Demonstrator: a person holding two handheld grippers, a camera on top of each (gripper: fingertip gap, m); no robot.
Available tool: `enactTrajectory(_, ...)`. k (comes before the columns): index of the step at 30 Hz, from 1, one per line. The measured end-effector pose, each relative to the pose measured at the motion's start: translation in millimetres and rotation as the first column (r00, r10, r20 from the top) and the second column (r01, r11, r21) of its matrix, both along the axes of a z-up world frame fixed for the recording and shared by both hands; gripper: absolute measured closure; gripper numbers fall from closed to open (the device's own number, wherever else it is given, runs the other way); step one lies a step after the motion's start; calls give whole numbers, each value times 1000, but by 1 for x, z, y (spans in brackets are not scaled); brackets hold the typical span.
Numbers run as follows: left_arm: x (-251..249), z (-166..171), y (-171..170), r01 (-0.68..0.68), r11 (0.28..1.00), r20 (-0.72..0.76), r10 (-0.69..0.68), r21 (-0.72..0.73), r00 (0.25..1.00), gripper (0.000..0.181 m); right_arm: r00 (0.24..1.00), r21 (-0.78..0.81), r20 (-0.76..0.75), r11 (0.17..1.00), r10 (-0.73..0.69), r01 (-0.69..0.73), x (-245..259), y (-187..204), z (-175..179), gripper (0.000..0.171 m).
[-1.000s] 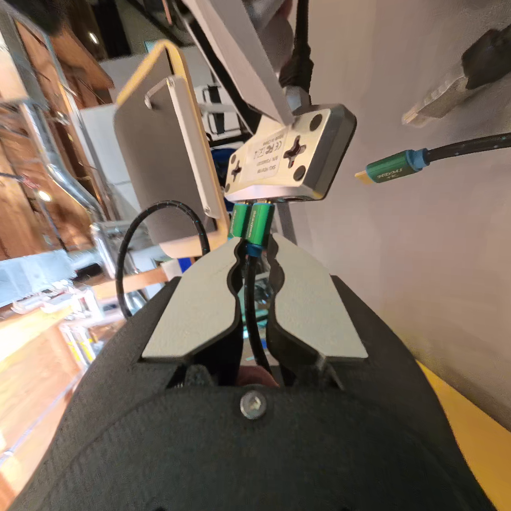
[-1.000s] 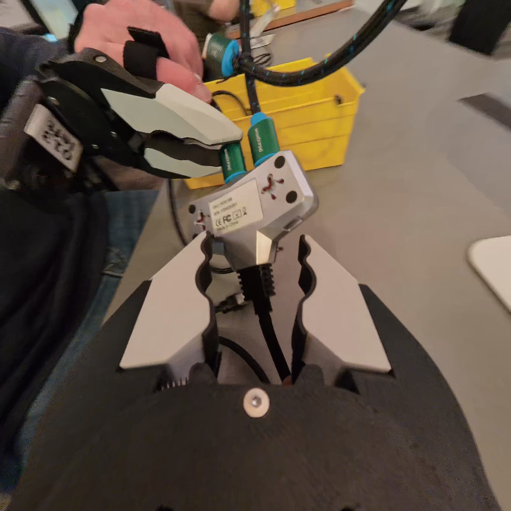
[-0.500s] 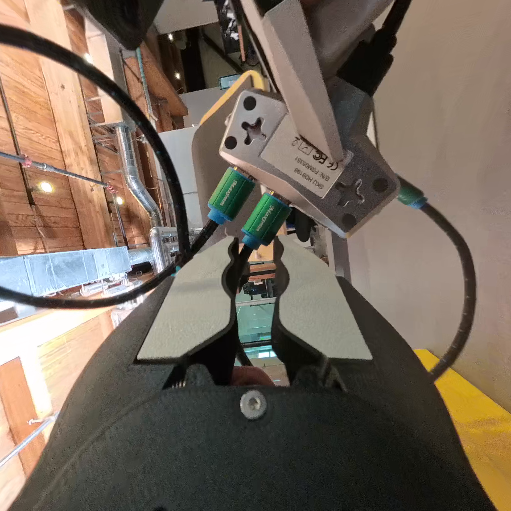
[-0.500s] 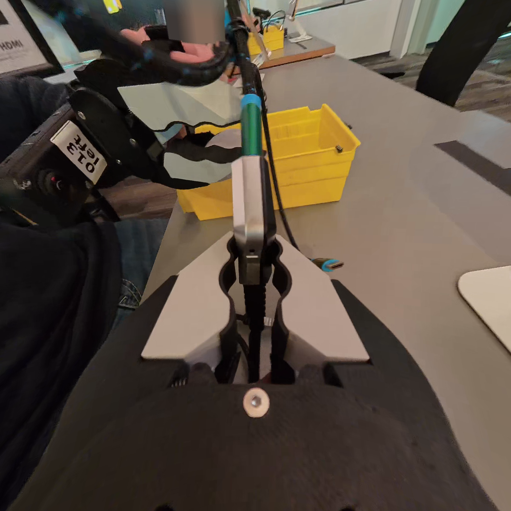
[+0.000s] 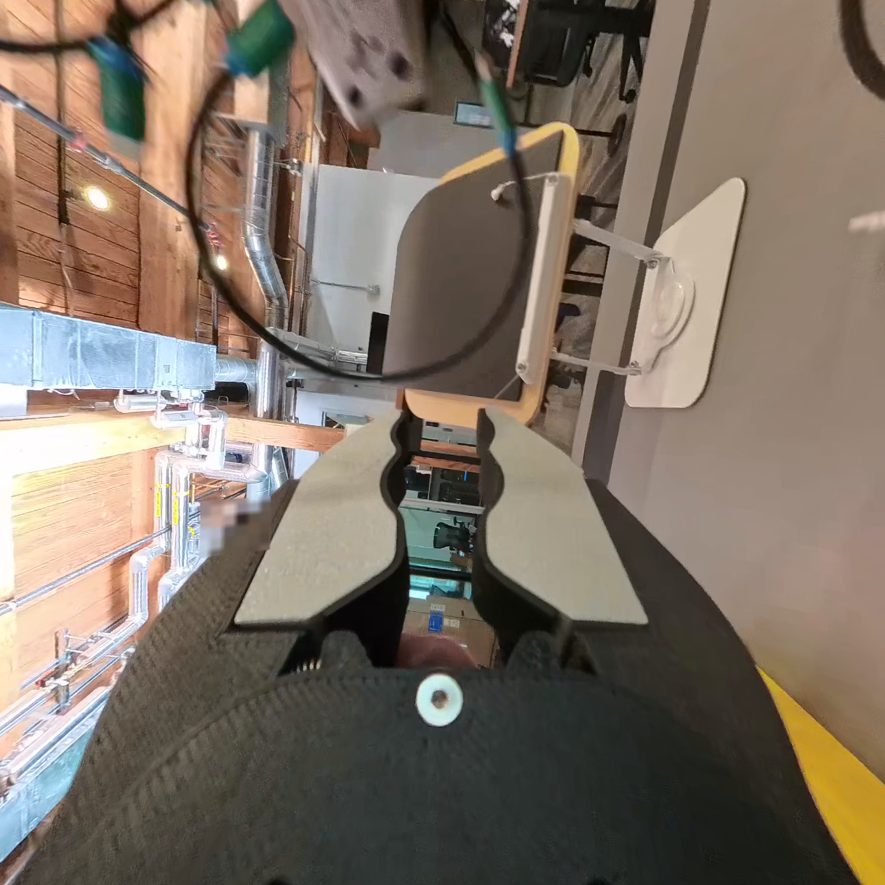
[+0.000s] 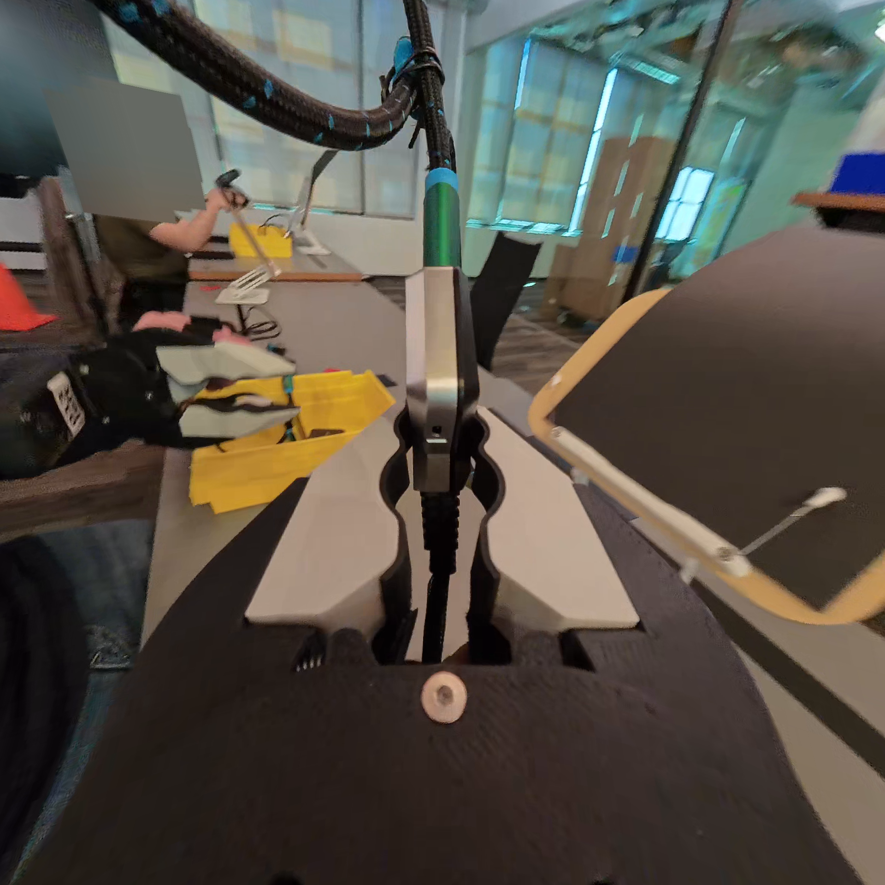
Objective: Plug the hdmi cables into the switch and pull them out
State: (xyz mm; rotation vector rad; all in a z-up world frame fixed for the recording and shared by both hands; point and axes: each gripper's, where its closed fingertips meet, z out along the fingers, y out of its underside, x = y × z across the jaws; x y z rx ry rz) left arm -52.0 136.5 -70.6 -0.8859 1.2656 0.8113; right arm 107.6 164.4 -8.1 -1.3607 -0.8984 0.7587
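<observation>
The switch (image 6: pixel 438 383), a silver box seen edge-on, is held upright in the right gripper (image 6: pixel 440 459), whose jaws are clamped on its lower end where its own black lead leaves downward between the fingers. A green-barrelled HDMI plug (image 6: pixel 441 225) is seated in its top edge, and a thick braided cable (image 6: pixel 268 96) arcs away from it to the upper left.

In the left wrist view the switch (image 5: pixel 364 57) is blurred at the top edge; one green plug (image 5: pixel 258 38) lies against its side, apparently seated, while another green plug (image 5: pixel 119 96) hangs clear of it, well apart. Half a second ago both of these plugs sat in their ports and the left gripper's jaws were closed round the cable of one. Now the left gripper (image 5: pixel 440 431) is empty, its jaws standing slightly apart with only the room seen between them, and it has been drawn back from the switch, towards the yellow bin (image 6: pixel 287 445) on the grey surface (image 6: pixel 335 325).

From this it is judged that one cable has been pulled out and let go, so the unplugging stage has been entered. At least one plug is left to be withdrawn; a thin cable (image 5: pixel 503 110) also hangs nearby, its connection not discernible through the blur.
</observation>
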Motion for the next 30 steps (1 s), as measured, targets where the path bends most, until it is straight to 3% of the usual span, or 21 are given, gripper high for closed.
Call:
enactTrajectory(10,-16,-40,7,-51,991,0,52,-127,999,154,963,209,25,944,-268,257,114,18,113,153)
enactTrajectory(20,-24,-62,14,-75,979,3,77,-190,997,154,890,416,-62,799,-452,435,211,25,207,152)
enactTrajectory(25,-27,-70,15,-82,974,5,85,-212,996,153,872,394,-57,792,-486,467,258,40,176,152)
enactTrajectory(30,-28,-79,15,-85,970,-11,85,-229,996,154,865,305,-11,822,-501,480,288,69,82,152)
